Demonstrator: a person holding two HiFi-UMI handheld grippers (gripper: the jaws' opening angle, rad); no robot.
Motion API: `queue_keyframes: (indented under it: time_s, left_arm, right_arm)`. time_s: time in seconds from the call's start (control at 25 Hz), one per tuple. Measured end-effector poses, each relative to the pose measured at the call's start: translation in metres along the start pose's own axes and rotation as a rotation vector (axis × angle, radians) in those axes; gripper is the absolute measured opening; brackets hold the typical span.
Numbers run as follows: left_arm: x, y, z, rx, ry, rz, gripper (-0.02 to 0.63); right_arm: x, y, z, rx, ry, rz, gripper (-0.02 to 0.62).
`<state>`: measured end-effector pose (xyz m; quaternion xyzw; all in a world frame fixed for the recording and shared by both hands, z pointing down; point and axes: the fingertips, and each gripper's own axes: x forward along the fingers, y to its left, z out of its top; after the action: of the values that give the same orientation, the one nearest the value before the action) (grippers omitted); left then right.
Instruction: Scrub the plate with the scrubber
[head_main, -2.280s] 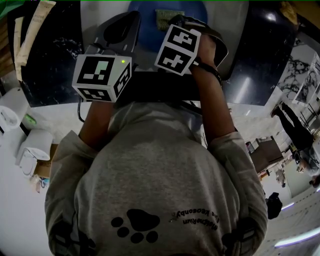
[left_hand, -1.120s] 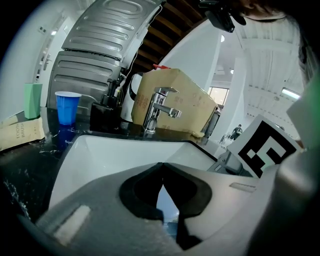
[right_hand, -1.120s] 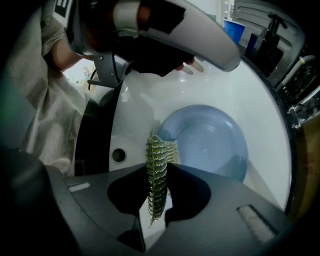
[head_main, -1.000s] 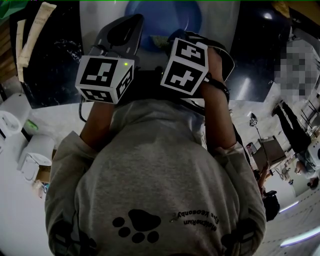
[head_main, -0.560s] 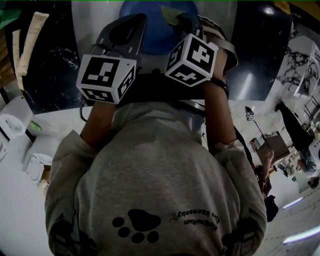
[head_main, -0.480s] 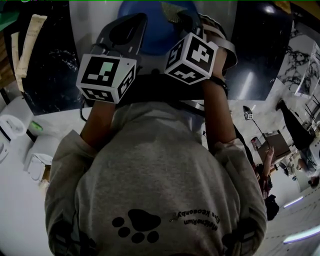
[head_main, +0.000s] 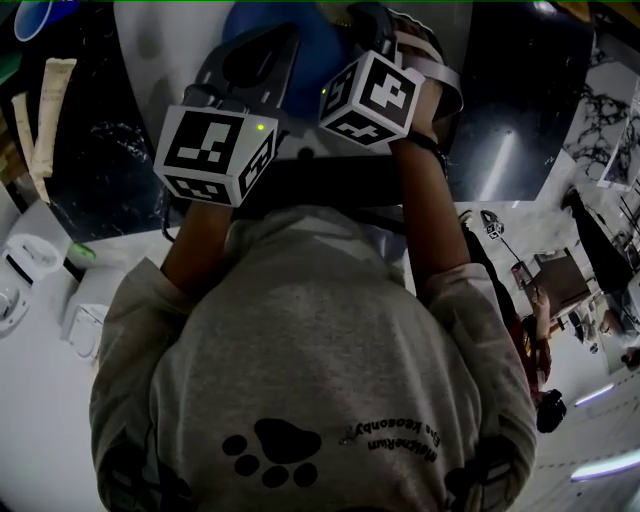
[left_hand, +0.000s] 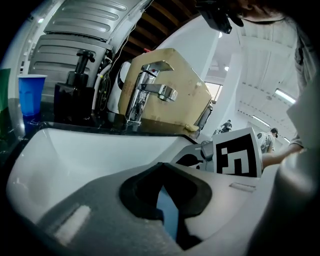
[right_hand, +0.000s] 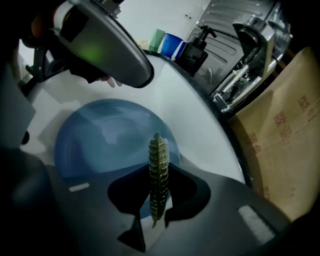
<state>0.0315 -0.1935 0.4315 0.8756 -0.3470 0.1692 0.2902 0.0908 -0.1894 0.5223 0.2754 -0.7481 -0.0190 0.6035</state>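
Sink (right_hand: 210, 120): white basin in a dark counter, tap (left_hand: 145, 95) at the back. I work low inside it, I judge to keep any mess contained.
Plate (right_hand: 100, 140): blue, lying in the basin with its face open to my right tool.
Left gripper (left_hand: 166, 202): my jaws are pinched on the plate's rim, to steady it as I judge.
Right gripper (right_hand: 156, 200): jaws closed on the scrubber (right_hand: 158, 160).
Scrubber: green pad held edge-on, its tip over the plate; I cannot tell if it touches.
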Motion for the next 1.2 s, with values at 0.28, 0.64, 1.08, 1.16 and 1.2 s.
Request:
queue_keyframes:
  time_s: [0.28,0.64,1.08,1.16,1.2]
  left_arm:
    - [0.006,0.002,0.002,-0.006,0.003,0.000,0.003]
    - [0.004,0.001,0.001,-0.008,0.000,0.001,0.003]
    - [-0.008,-0.014,0.000,0.013,-0.017,-0.020,0.003]
    - [-0.011,-0.016,0.000,0.016,-0.020,-0.021,0.003]
    - [-0.013,-0.017,0.000,0.018,-0.022,-0.022,0.003]
  right_arm:
    - [0.011,0.013,-0.014,0.034,0.037,0.070,0.075]
    - [-0.006,0.021,-0.030,0.095,0.085,0.121,0.072]
    - [-0.030,0.077,-0.053,0.069,0.218,0.307,0.074]
    - [-0.035,0.085,-0.050,0.067,0.222,0.342,0.074]
    - [-0.037,0.088,-0.048,0.068,0.223,0.359,0.073]
